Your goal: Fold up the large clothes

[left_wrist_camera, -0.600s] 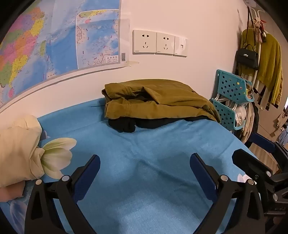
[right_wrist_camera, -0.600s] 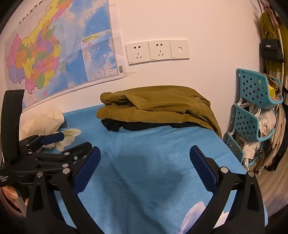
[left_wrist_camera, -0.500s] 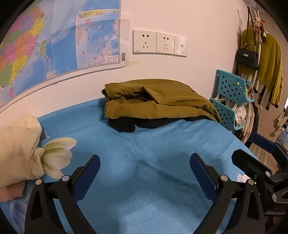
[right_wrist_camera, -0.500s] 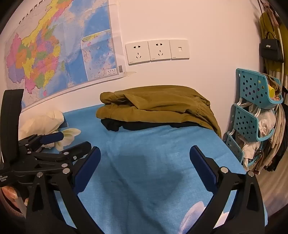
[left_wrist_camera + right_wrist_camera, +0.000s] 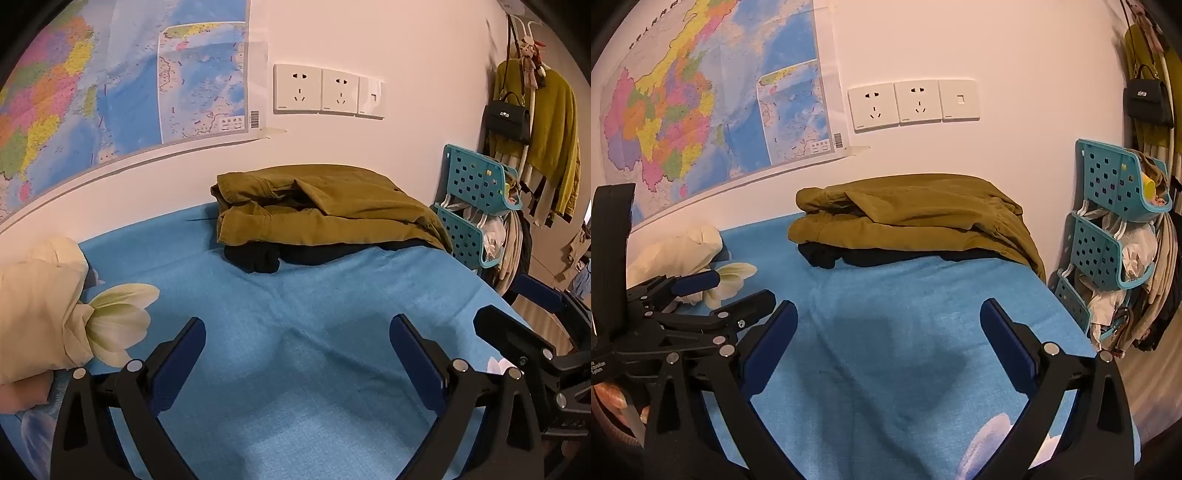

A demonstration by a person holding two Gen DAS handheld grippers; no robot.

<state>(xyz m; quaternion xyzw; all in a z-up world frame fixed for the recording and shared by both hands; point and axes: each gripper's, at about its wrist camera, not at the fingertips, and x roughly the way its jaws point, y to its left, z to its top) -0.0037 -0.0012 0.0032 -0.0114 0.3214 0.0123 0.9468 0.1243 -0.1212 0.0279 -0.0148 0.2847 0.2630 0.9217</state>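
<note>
Olive-green fabric marks the folded garment, which is stacked on a black garment at the far edge of the blue bedsheet, against the wall below the sockets and the map. Placement there is judged to keep finished pieces clear of the bare working area in front. The left gripper is held low over that bare sheet with its fingers spread apart and nothing between them; the right gripper is likewise parted and unloaded, just beside it. A cream bundle lies at the left, possibly the next item. A teal rack stands beside the bed.
</note>
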